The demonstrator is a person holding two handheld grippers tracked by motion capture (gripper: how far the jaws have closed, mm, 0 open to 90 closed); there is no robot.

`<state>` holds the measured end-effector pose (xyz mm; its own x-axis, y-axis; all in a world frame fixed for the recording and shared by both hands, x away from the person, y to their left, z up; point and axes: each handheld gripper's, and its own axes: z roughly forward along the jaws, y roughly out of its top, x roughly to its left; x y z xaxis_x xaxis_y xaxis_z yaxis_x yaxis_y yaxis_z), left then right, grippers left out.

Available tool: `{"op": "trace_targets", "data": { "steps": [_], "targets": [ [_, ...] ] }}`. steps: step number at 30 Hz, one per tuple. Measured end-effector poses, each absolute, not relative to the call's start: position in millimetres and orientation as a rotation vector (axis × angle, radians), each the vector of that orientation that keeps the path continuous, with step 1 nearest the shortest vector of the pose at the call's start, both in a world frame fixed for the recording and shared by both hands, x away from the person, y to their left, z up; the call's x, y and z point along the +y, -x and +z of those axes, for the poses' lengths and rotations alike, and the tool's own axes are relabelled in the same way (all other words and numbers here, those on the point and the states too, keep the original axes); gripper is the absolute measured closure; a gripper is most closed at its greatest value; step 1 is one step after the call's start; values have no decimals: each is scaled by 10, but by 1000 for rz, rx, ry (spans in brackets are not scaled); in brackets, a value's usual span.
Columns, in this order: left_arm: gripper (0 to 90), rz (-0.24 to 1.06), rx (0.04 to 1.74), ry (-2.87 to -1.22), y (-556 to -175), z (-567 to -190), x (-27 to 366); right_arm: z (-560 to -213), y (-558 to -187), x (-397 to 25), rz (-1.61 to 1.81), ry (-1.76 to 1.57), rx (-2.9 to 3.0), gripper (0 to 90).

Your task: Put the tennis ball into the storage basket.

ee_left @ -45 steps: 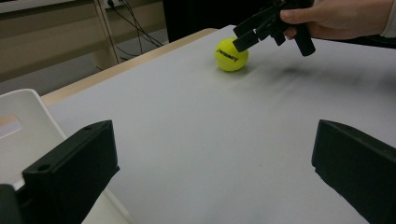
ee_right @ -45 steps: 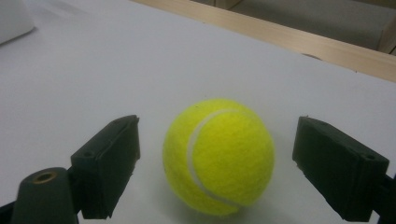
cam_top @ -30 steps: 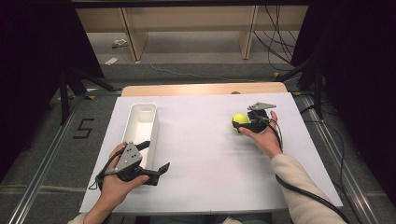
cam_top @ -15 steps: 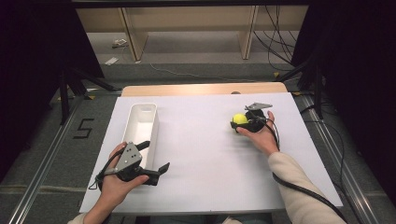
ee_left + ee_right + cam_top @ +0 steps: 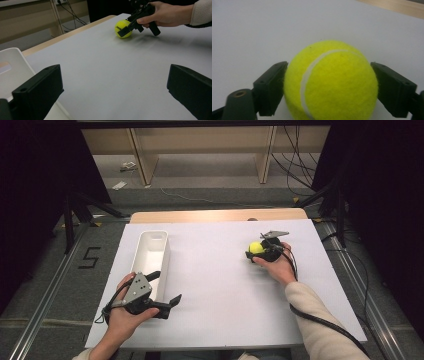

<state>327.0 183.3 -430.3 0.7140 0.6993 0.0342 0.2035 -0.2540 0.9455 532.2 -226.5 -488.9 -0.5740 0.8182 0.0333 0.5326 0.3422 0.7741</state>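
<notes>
A yellow tennis ball (image 5: 256, 248) rests on the white table top (image 5: 215, 295) at the right. My right gripper (image 5: 254, 252) is shut on it: in the right gripper view the ball (image 5: 332, 80) sits between the two black jaws of that gripper (image 5: 329, 90), which touch both its sides. The left gripper view shows the same ball (image 5: 122, 28) far off, with a jaw across its front. My left gripper (image 5: 167, 287) stands open near the front left, and nothing lies between its wide-apart jaws (image 5: 112, 95).
A long white bin (image 5: 151, 251) lies on the left of the table, just beyond the left gripper, and its rim (image 5: 13, 62) is close by the left jaw. Wooden shelving (image 5: 200, 145) and cables stand on the floor behind the table.
The right hand has shifted slightly left, bringing its jaws closer around the ball. The ball and the left gripper have stayed in place.
</notes>
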Motion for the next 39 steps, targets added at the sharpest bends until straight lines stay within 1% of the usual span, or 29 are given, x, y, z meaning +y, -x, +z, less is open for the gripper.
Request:
{"op": "trace_targets", "data": {
  "steps": [2,22,39],
  "targets": [
    [0,554,711,-1805,-3270,-4303,1832,-4892,-5318,-2261,1090,-1194,2258,255],
    [0,555,709,-1804,-3267,-4299,1834,-4882,-5312,-2260,1094,-1185,2245,267],
    [0,553,708,-1804,-3263,-4298,1833,-4779,-5287,-2296,1129,-1178,2203,268]
  ]
}}
